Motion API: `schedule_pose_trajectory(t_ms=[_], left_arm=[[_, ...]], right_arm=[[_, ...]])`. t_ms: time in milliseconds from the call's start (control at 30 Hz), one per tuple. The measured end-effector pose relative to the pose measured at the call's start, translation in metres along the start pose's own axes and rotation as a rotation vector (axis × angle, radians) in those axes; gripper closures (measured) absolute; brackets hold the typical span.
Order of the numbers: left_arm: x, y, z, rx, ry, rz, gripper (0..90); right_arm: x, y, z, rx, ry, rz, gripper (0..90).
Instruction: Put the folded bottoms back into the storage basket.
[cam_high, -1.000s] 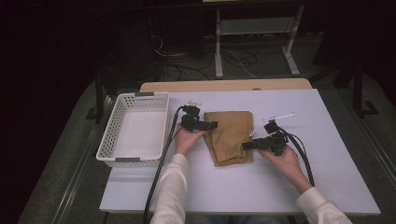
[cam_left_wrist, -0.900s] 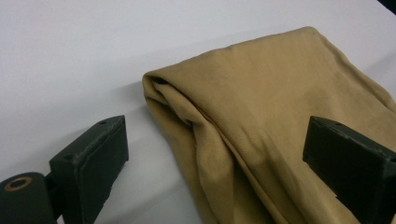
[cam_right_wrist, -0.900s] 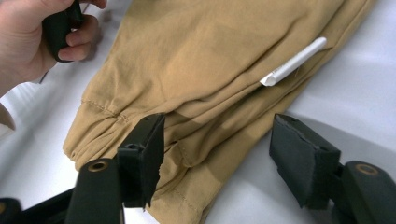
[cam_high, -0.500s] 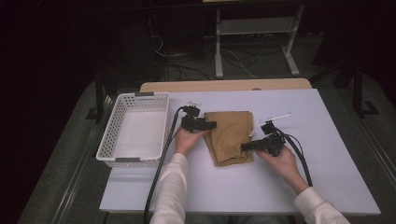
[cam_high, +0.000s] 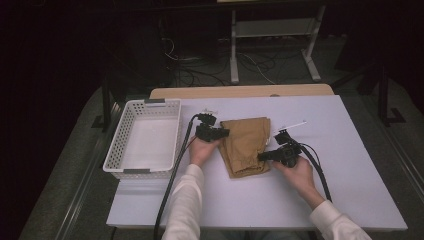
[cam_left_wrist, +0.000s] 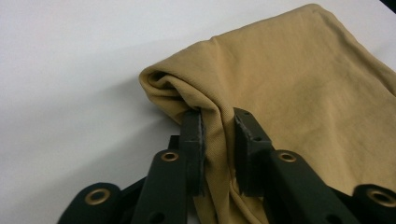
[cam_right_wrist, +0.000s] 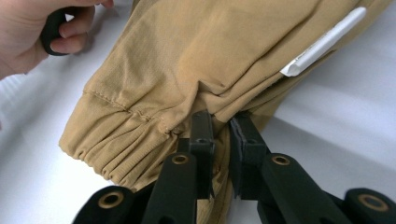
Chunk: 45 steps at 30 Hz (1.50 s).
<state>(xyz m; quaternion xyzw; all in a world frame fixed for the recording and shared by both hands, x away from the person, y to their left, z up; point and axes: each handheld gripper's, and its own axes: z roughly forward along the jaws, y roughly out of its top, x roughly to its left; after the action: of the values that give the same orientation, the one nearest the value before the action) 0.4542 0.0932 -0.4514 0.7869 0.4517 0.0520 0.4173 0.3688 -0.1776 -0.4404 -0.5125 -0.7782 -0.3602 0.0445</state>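
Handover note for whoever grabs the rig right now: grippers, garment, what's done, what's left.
Left gripper: its jaws have just been closing and are now shut on the folded tan garment at its left edge.
Right gripper: also just closed, shut on the garment's right edge near the elastic cuff.
Garment: folded, flat on the white table, mid-table. White basket stands empty to its left.
Done: folded, both edges gripped.
Left: probably lift it and place it in the basket.
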Motion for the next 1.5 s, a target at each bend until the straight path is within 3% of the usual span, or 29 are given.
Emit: schedule_pose_trajectory(t_ms=[167,400,567,1000,1500], left_arm=[[-0.004,0.002,-0.003,-0.014,0.008,0.031,79.9],[-0.006,0.004,-0.006,-0.026,0.004,0.052,80.3],[-0.009,0.008,-0.01,-0.012,0.003,0.073,80.4],[-0.017,0.019,-0.026,-0.029,-0.003,0.15,80.5],[-0.028,0.033,-0.05,-0.052,-0.013,0.203,80.5]], right_arm=[[-0.001,0.0,-0.002,-0.004,0.012,0.02,82.5],[0.0,0.0,-0.005,-0.012,0.026,0.013,82.9],[0.002,0.001,-0.011,-0.028,0.044,0.014,83.0],[0.017,0.001,-0.03,-0.086,0.079,-0.026,82.9],[0.031,0.003,-0.046,-0.113,0.106,-0.059,82.8]])
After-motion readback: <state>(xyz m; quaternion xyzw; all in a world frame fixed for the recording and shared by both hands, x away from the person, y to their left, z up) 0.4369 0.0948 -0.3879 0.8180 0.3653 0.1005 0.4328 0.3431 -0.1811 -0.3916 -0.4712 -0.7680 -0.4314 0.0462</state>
